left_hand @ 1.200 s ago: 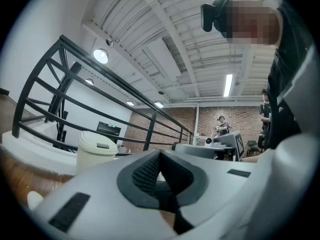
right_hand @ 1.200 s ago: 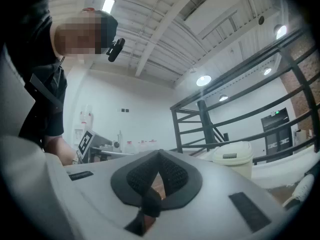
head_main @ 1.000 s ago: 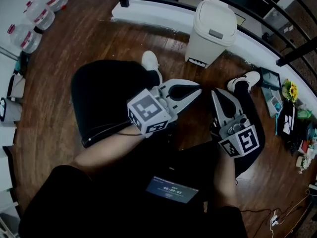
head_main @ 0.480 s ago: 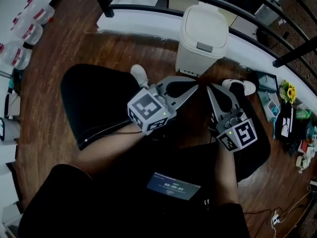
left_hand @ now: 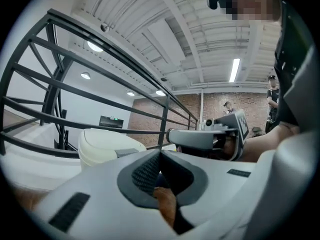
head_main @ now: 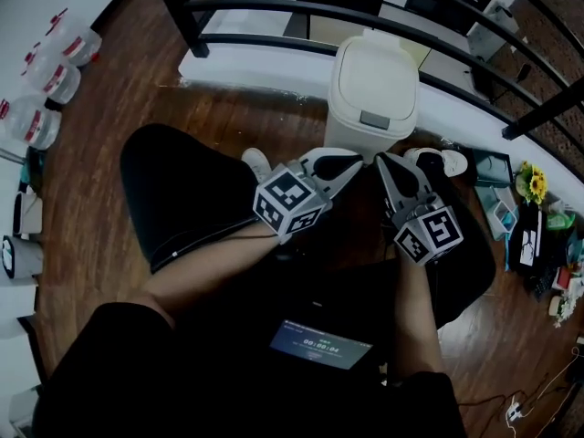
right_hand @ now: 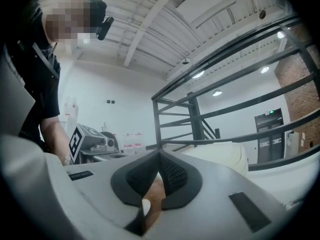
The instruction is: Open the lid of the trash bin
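Note:
A cream trash bin (head_main: 374,94) with a grey push tab on its closed lid stands on the wood floor against the black railing. It also shows in the left gripper view as the bin (left_hand: 107,144) left of the jaws, and in the right gripper view as the bin (right_hand: 220,154) behind the jaws. My left gripper (head_main: 359,161) is shut and empty, its tips just short of the bin's front. My right gripper (head_main: 380,161) is shut too, right beside the left one. Both sit above the person's legs.
A black metal railing (head_main: 274,12) runs behind the bin on a white ledge (head_main: 255,62). Water jugs (head_main: 46,71) stand at far left. White shoes (head_main: 258,164) rest on the floor near the bin. Clutter and a sunflower (head_main: 532,185) lie at right.
The bin has come closer in the head view. Both grippers have moved forward and together, so their tips now lie just before the bin's front.

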Demonstrator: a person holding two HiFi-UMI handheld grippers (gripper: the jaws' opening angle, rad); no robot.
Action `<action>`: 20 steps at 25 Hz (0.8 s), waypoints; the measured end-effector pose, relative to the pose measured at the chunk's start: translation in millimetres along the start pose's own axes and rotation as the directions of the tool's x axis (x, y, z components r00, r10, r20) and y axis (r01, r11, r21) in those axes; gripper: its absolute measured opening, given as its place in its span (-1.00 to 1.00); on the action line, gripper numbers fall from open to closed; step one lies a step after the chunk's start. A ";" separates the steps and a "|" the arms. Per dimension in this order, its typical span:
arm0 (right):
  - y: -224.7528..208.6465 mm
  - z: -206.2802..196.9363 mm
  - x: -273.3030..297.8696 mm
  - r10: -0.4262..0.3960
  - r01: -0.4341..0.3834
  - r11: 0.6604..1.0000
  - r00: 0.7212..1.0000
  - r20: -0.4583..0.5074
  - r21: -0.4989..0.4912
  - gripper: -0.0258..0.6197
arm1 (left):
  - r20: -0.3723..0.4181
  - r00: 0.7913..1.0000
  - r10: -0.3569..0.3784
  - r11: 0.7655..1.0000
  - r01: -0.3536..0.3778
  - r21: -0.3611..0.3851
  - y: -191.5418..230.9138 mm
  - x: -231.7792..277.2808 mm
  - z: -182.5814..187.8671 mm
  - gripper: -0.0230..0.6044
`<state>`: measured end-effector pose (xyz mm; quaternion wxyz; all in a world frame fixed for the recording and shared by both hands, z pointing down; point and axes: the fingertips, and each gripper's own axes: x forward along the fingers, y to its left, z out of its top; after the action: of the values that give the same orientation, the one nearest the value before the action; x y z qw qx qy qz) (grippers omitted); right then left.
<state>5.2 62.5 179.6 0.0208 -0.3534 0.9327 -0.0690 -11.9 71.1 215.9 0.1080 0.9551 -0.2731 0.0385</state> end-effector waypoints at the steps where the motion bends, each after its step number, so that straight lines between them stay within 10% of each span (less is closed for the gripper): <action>1: -5.8 -7.0 3.9 -0.005 0.005 1.000 1.000 -0.016 0.007 -0.86 | -0.003 1.000 0.007 1.000 -0.007 -0.012 7.6 2.5 -2.7 -0.85; 20: -97.7 -110.1 47.1 -0.075 0.097 0.990 0.978 -0.193 0.103 -0.86 | -0.113 0.985 0.130 0.976 -0.147 -0.158 95.7 91.3 -111.0 -0.85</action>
<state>24.4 -28.4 303.0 -0.0509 -0.3835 0.9090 -0.1553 13.1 -29.7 353.9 0.1981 0.9182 -0.3355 0.0716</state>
